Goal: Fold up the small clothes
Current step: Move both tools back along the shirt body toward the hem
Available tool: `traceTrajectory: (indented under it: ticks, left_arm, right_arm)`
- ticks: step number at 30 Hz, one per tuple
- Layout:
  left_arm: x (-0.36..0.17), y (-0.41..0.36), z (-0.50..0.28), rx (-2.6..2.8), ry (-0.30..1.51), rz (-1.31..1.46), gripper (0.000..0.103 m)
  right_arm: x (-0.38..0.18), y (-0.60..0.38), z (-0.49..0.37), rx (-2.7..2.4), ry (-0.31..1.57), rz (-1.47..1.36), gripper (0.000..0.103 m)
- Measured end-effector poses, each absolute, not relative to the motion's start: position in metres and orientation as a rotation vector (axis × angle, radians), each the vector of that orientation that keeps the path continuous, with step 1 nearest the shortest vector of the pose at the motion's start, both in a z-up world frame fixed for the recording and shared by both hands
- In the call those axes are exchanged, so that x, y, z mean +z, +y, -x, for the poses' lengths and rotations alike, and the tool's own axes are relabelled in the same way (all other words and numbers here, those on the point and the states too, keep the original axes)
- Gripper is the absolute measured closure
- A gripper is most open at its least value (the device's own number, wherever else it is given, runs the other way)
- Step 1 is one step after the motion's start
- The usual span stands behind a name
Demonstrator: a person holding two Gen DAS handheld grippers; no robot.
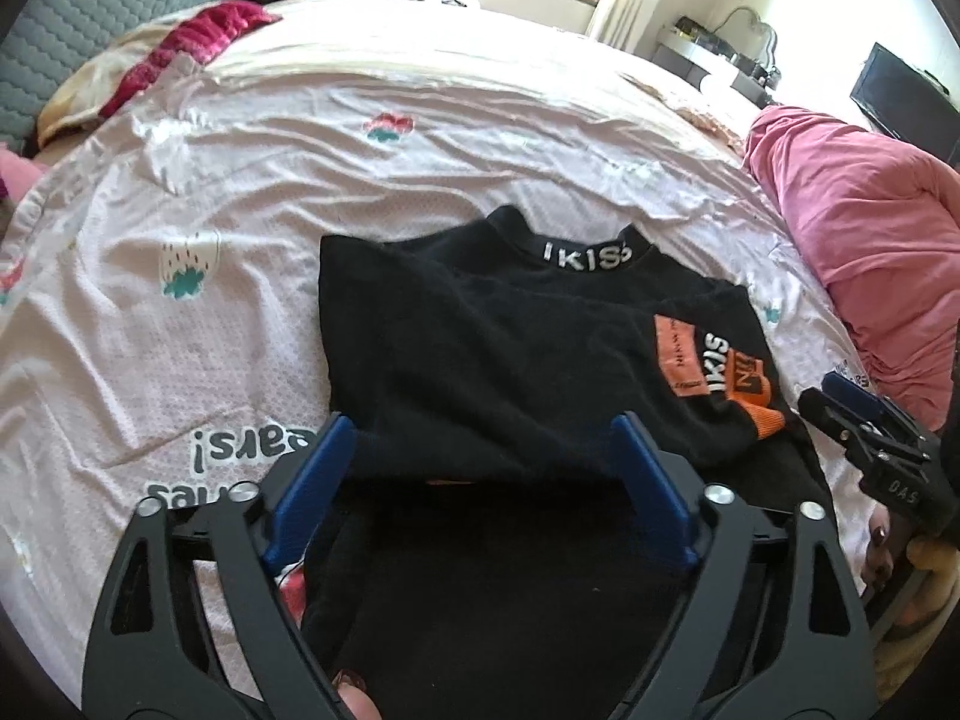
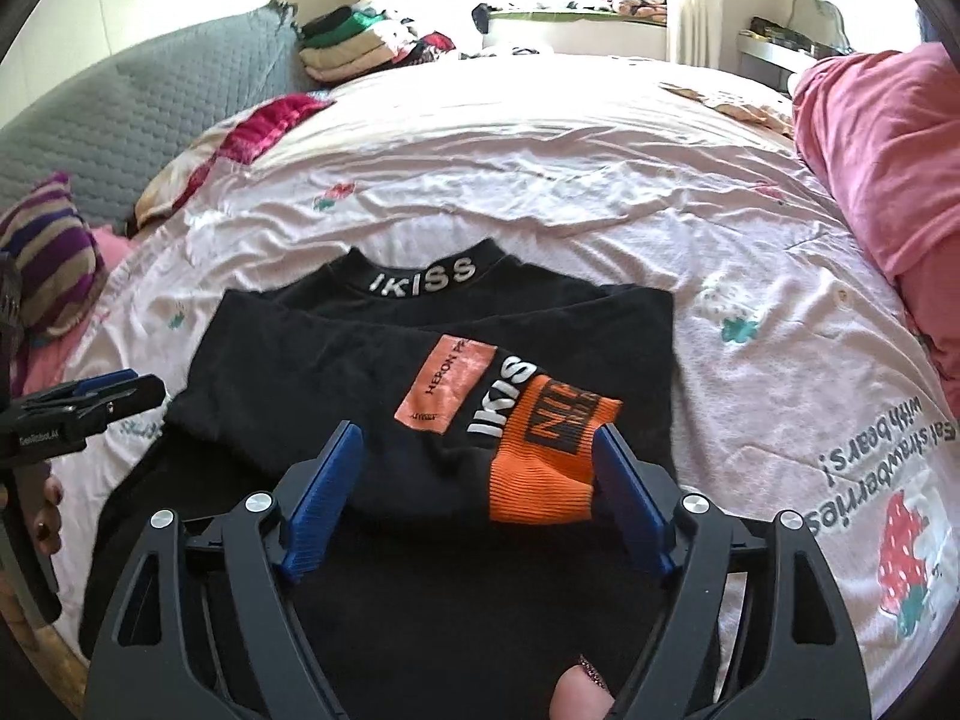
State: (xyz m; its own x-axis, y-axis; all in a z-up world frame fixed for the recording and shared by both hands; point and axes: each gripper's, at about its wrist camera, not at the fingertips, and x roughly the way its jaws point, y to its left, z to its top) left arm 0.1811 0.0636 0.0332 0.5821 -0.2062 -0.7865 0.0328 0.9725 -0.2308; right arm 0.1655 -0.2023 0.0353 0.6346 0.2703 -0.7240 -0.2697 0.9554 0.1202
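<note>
A black sweater [image 1: 480, 348] [image 2: 312, 372] lies folded on the bed, its collar [image 1: 585, 255] [image 2: 420, 279] lettered IKISS at the far side. A sleeve with an orange patch and an orange cuff [image 2: 540, 480] [image 1: 762, 420] is laid across its front. My left gripper [image 1: 480, 420] hovers open over the near left edge of the fold, with nothing pinched between its blue pads. My right gripper [image 2: 478, 429] is open too; the orange cuff lies between its fingers, and the pads do not press on it. Each gripper shows at the edge of the other's view [image 1: 831, 390] [image 2: 126, 387].
The pale pink printed bedsheet [image 1: 240, 180] [image 2: 600, 192] spreads all around. A bunched pink quilt [image 1: 858, 228] [image 2: 888, 150] fills the right. A red cloth [image 1: 198, 42], a striped cushion [image 2: 48, 252], a grey quilted headboard [image 2: 120, 120] and stacked clothes [image 2: 354, 42] sit far left.
</note>
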Motion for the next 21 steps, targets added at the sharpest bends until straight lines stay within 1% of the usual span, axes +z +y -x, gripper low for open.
traceTrajectory:
  ticks: [1,4,5,12,21]
  left_arm:
    - [0.036,0.063,-0.179,-0.143,0.935,0.204,0.018]
    - [0.042,0.064,-0.174,-0.145,0.92,0.228,0.011]
    - [0.044,0.064,-0.173,-0.144,0.915,0.233,0.01]
    - [0.055,0.066,-0.163,-0.14,0.884,0.258,0.01]
    - [0.066,0.068,-0.148,-0.138,0.861,0.267,0.01]
  right_arm:
    - [0.04,-0.205,-0.162,0.309,0.81,-0.008,0.01]
    - [0.049,-0.209,-0.157,0.297,0.783,-0.01,0.01]
    - [0.052,-0.211,-0.155,0.297,0.779,-0.017,0.01]
    - [0.067,-0.215,-0.142,0.302,0.754,-0.034,0.007]
    - [0.078,-0.225,-0.122,0.294,0.736,-0.045,0.007]
